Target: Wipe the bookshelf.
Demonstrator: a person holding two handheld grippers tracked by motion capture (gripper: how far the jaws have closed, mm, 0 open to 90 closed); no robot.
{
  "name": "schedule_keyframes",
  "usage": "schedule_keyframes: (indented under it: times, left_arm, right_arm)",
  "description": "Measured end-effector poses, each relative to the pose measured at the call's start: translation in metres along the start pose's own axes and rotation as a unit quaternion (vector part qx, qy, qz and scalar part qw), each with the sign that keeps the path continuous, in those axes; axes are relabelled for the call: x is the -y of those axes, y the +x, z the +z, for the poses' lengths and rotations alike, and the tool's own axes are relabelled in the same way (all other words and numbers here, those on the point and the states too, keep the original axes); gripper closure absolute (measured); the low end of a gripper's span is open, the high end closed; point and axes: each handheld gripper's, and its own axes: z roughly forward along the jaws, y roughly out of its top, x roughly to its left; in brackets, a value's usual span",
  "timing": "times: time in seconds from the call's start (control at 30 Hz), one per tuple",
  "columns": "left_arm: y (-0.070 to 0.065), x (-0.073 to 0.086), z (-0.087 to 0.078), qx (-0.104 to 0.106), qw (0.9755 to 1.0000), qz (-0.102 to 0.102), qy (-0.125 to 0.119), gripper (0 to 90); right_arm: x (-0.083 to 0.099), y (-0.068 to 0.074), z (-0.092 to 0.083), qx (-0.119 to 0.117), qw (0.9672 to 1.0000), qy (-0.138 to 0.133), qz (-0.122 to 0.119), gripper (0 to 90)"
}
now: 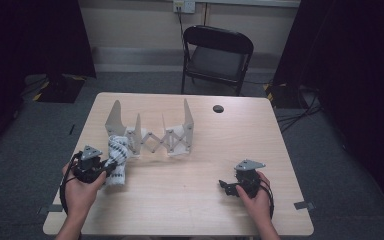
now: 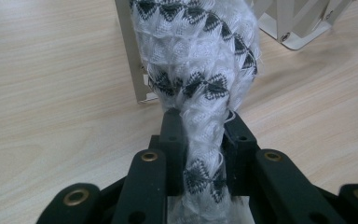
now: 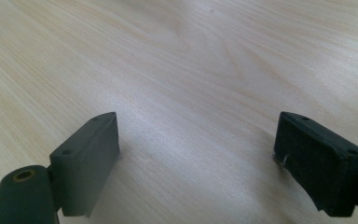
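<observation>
Left fingers (image 2: 200, 135) grip the sock (image 2: 196, 70) at lower left beside the rack (image 1: 152, 135), not yet hung; right fingers (image 3: 196, 163) gape empty.

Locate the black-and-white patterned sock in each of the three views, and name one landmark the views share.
High view: the sock lies lower left of centre, by the folding rack, its near end in the left gripper.
Left gripper view: centre, rising from between the shut jaws up to the top edge.
Right gripper view: not in it.
Shared landmark: the light wooden table.
</observation>
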Motion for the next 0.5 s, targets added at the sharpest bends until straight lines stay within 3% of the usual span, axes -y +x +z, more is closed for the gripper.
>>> schedule_keyframes:
  times: [0.5]
  left_arm:
    - [-0.004,-0.011,-0.012,0.005,0.9999,0.009,-0.011,73.7]
  right_arm:
    - [0.0,0.0,0.0,-0.001,1.0,0.0,0.0,13.4]
